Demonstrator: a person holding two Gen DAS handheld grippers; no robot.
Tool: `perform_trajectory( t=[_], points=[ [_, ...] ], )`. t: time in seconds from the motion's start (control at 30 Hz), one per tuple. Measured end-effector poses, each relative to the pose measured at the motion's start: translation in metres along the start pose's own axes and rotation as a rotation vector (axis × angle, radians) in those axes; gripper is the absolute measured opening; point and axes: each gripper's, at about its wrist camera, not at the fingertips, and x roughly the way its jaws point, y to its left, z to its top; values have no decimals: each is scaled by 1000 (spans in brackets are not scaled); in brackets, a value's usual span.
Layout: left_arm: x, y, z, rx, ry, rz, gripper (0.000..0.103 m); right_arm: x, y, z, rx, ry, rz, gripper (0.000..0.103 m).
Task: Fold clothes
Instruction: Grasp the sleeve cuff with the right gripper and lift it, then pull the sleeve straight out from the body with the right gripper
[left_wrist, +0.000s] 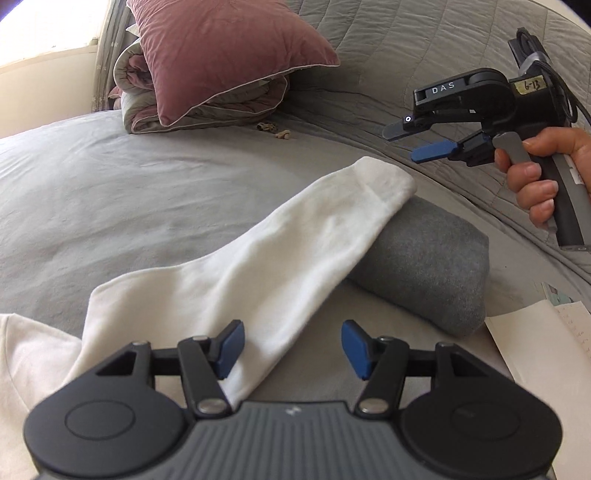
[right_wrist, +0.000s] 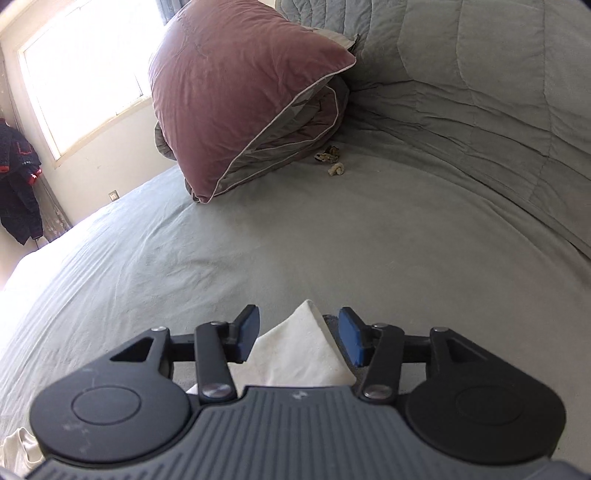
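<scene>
1. Left wrist view: the left gripper (left_wrist: 293, 349) stands with its jaws moderately apart above a white garment (left_wrist: 236, 269) spread on the grey bed (left_wrist: 92, 192). Its blue pads (left_wrist: 232, 347) press on nothing; the left pad lies over the garment's lower edge, the right pad over bare sheet.
2. Same view: the garment's long sleeve runs from the lower left up toward the centre right, and its cuff end rests on a folded grey garment (left_wrist: 428, 258) just beside the gripper's right side.
3. Same view: the right gripper (left_wrist: 419, 142) is held in a hand (left_wrist: 535, 177) at the upper right, above the quilted grey cover (left_wrist: 424, 48) and apart from the white sleeve's cuff. Its jaws are parted and nothing sits between them.
4. Same view: a mauve pillow (left_wrist: 225, 55) lies on a folded quilt (left_wrist: 207, 110) at the far side. Papers (left_wrist: 546, 354) lie at the right edge.
5. Right wrist view: the right gripper (right_wrist: 299, 338) has its jaws moderately apart. A pointed corner of the white garment (right_wrist: 303, 350) lies below and between the pads, which do not clamp it.
6. Same view: bare grey bed (right_wrist: 295, 240) stretches ahead to the mauve pillow (right_wrist: 240, 92). Small crumpled scraps (right_wrist: 330, 157) lie near the pillow; a dark jacket (right_wrist: 18, 177) hangs at the far left by the window (right_wrist: 81, 74).
</scene>
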Motion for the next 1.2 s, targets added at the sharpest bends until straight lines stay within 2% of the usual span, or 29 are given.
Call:
perform_trajectory(
  t=[0.1, 0.27, 0.3, 0.33, 0.37, 0.53, 0.67, 0.77, 0.8, 0.87, 0.97, 1.1, 1.17, 1.2],
  points=[
    [6, -14, 1, 43, -9, 59, 50, -6, -4, -12, 25, 14, 24, 49],
    [15, -24, 4, 92, 16, 183, 26, 8, 4, -31, 3, 53, -12, 35],
    [15, -22, 6, 81, 25, 183, 13, 11, 6, -34, -2, 48, -12, 25],
    [14, -19, 8, 69, 36, 176, 4, 12, 7, -35, -8, 33, -8, 6],
    [12, -16, 11, 55, 39, 166, 4, 11, 10, -34, -16, 13, -7, 2],
    [-13, -9, 23, 10, -38, 54, 4, -24, 29, -23, -125, -116, -27, 2],
    [-17, -3, 25, -50, -16, -31, 9, -52, 33, -26, -205, -162, -76, 2],
    [-28, 2, 22, -78, -29, -66, 21, -52, 21, -45, -231, -137, -147, 2],
    [-34, 6, 21, -93, -36, -73, 30, -48, 15, -52, -228, -117, -163, 2],
    [-49, 18, 19, -108, -52, -66, 33, -36, 4, -66, -223, -70, -200, 2],
    [-68, 46, 19, -93, -60, 33, 34, -22, -7, -83, -239, -27, -243, 1],
    [-82, 94, 14, -30, -44, 268, 42, -26, 1, -86, -305, -37, -256, 2],
    [-85, 124, 13, -31, -22, 349, 45, -37, 6, -81, -305, -61, -253, 12],
    [-86, 137, 13, -42, -12, 374, 47, -42, 10, -79, -311, -77, -244, 21]
  ],
)
